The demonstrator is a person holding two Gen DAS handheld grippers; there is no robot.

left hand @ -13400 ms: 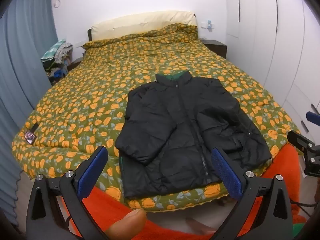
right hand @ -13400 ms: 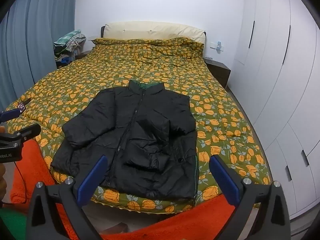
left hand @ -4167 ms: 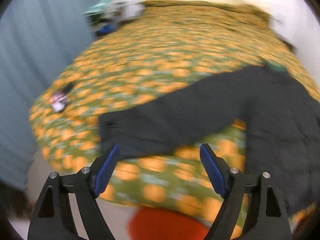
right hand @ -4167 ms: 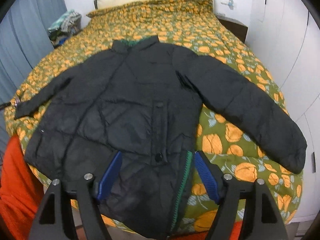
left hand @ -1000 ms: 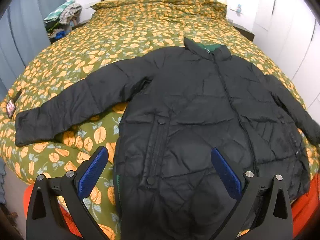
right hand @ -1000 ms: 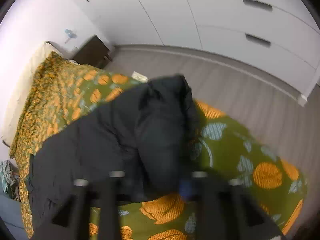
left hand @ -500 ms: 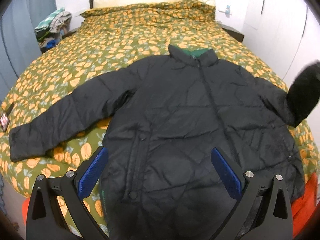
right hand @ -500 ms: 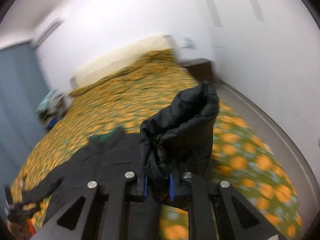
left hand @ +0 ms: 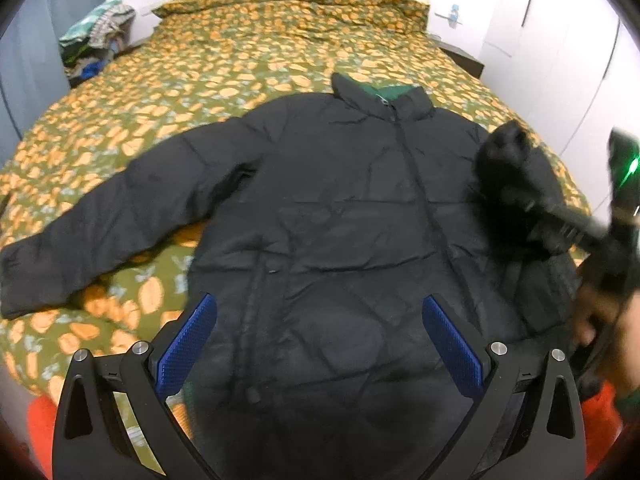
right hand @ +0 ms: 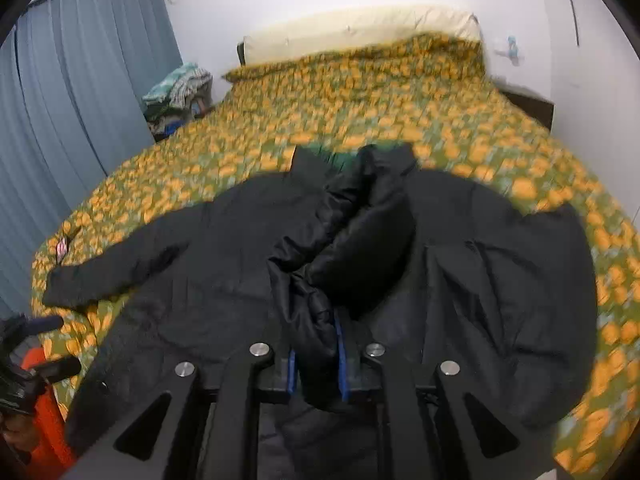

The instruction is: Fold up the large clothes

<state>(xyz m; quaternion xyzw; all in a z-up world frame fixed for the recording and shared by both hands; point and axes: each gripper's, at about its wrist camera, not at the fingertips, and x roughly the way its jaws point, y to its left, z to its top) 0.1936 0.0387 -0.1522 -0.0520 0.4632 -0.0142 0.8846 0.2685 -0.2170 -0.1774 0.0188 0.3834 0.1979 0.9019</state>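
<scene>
Clamping the jacket (right hand: 224, 264) sleeve (right hand: 360, 248), right tool (right hand: 316, 364)

The jacket (left hand: 340, 216) is quilted black cloth with a faint sheen; the floral bedspread (left hand: 224, 68) looks matt.

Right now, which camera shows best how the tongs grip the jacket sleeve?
The right wrist view: the right tongs sit shut on the sleeve cuff, blue pads pressed against it. The left wrist view shows that raised sleeve only as a blur at its right edge, above the jacket.
</scene>
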